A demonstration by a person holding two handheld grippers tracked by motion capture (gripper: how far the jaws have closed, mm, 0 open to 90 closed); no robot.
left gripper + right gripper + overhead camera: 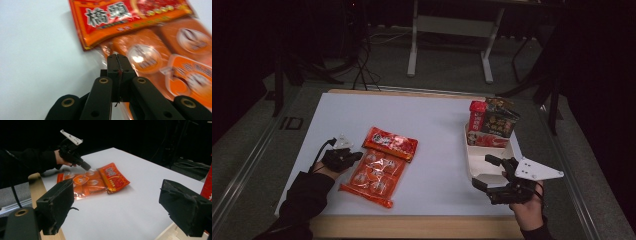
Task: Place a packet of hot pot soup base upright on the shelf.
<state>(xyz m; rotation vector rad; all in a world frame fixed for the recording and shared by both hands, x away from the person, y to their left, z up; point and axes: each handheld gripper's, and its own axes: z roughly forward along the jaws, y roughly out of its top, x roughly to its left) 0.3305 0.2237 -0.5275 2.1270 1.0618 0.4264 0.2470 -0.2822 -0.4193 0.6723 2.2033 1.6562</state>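
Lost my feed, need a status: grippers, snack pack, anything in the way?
Left gripper shut, pinching the snack pack's clear edge. Right gripper open, empty, by the white tray. Pack flat on table; path to the tray clear.

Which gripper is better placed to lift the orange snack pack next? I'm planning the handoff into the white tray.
Left. The left gripper has its jaws shut on the edge of the orange snack pack; the right gripper hangs open by the white tray, apart from it.

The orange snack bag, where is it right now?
In the high view, the orange snack bag lies on the white table's left side, its edge pinched in the left tongs.
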